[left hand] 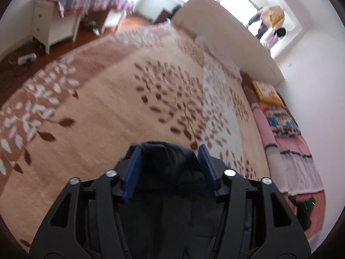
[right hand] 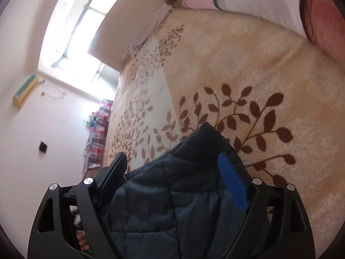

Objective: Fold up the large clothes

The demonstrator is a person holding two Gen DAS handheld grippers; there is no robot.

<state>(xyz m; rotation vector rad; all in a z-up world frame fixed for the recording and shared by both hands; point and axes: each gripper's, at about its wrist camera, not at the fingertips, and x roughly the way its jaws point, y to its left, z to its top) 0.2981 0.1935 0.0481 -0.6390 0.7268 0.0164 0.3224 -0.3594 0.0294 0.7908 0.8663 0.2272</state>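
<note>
On the leaf-patterned blanket (left hand: 103, 112) covering the bed, a dark quilted jacket (right hand: 172, 194) lies between both grippers. The left gripper (left hand: 170, 151) and right gripper (right hand: 172, 161) stand spread apart, their pads clear of the fabric, gripping nothing.

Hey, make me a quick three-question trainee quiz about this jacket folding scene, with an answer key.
1. True or false: the dark quilted jacket lies between the fingers of both the left hand-held gripper and the right hand-held gripper.
2. What pattern does the beige blanket under the jacket carry? A) stripes B) brown leaves C) checks
3. Fill in: in the left wrist view, a white ____ stands on the wooden floor beyond the bed.

Key: 1 true; 2 B; 3 dresser
</note>
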